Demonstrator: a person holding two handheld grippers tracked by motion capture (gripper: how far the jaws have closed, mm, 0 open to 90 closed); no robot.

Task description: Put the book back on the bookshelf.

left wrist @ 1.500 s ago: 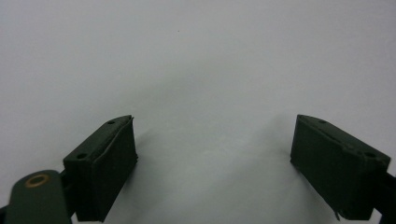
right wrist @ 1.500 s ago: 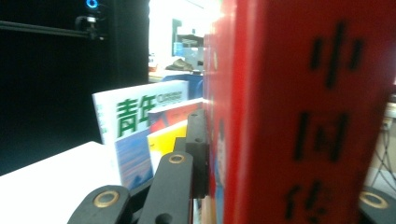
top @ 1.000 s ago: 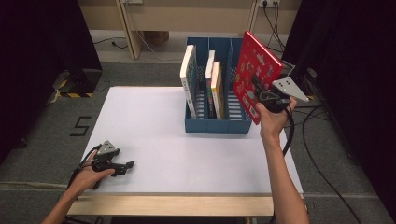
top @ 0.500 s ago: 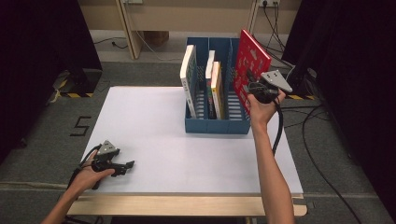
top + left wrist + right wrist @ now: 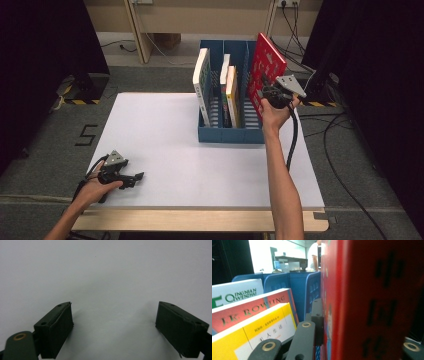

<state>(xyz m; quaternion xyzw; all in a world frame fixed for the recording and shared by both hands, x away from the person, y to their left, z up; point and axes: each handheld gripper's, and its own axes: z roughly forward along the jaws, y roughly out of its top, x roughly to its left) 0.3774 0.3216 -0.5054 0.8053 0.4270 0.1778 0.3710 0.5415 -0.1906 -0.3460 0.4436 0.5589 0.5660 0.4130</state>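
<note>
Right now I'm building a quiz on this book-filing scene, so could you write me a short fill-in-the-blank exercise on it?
1. The right gripper is shut on the ____ book.
2. The books stand in a ____ rack.
3. The left gripper, jaws open, holds ____.
4. The yellow book stands in the rack's ____ compartment.

Missing words: red; blue; nothing; middle

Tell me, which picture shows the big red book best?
The high view: the whole red book stands tilted at the blue book rack's right end, held by the right tool. The right gripper view shows its cover as a blurry close-up; the left gripper view faces the white table.
</note>
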